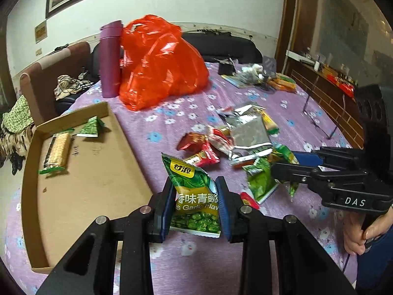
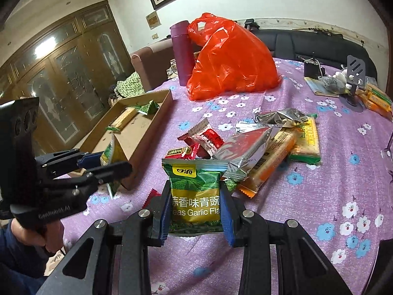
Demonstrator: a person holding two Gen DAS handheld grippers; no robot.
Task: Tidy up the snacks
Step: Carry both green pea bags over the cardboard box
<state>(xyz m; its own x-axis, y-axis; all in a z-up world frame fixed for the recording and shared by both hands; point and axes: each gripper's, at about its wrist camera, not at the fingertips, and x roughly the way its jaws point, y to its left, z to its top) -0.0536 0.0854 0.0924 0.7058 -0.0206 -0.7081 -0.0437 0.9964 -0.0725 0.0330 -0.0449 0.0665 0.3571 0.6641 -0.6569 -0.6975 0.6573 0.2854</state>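
My left gripper (image 1: 195, 190) is shut on a green garlic-pea packet (image 1: 194, 204), lifted just right of the cardboard tray (image 1: 98, 186). The tray holds a cracker bar (image 1: 57, 152) and a small green packet (image 1: 92, 127). My right gripper (image 2: 196, 193) is shut on a second green pea packet (image 2: 195, 196), in front of the loose snack pile (image 2: 258, 147). In the left wrist view the right gripper (image 1: 285, 162) shows at the right with its packet (image 1: 260, 184). In the right wrist view the left gripper (image 2: 114, 161) hangs by the tray's (image 2: 147, 127) near corner.
A stuffed orange plastic bag (image 1: 159, 66) and a purple flask (image 1: 110, 59) stand at the back of the purple flowered tablecloth (image 1: 172, 258). More packets, a phone stand (image 2: 355, 73) and clutter lie at the far right. A hand (image 1: 363, 236) grips the right handle.
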